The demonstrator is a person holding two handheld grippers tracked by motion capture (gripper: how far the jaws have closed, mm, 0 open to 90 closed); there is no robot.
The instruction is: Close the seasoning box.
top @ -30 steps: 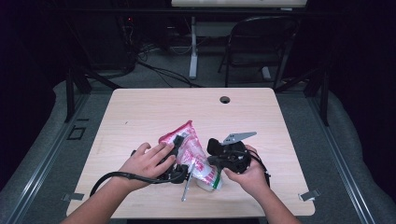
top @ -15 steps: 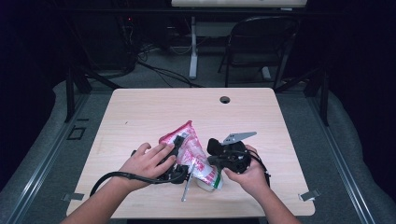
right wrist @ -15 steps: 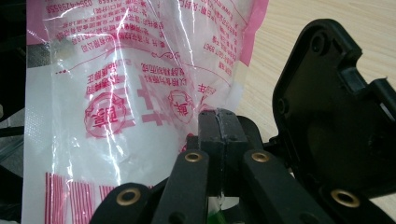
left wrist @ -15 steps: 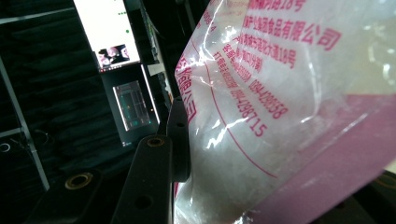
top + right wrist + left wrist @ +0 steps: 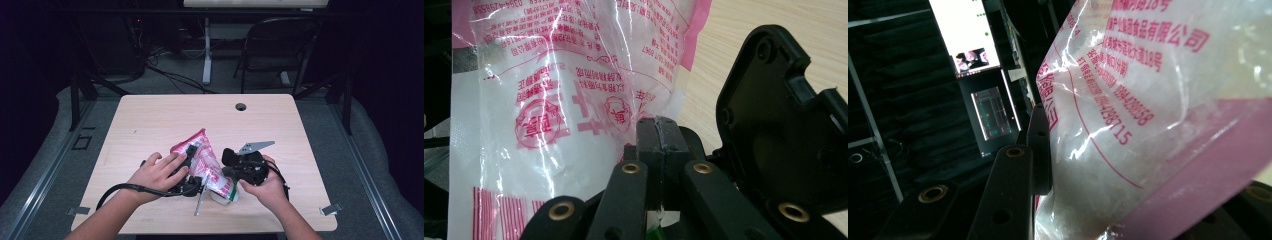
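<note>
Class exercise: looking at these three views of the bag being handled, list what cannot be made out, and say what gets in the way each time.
- Bag contents: glare and print in both gripper views.
- Left gripper jaw tips: the hand covers them in the high view.
- Whether the right gripper pinches film: too thin to tell.

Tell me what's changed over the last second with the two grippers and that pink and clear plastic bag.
Nothing visibly changed. The left gripper stays clamped on the pink and clear plastic bag, the right gripper stays shut on the bag's edge, and both hands keep their places near the front edge of the wooden table.
</note>
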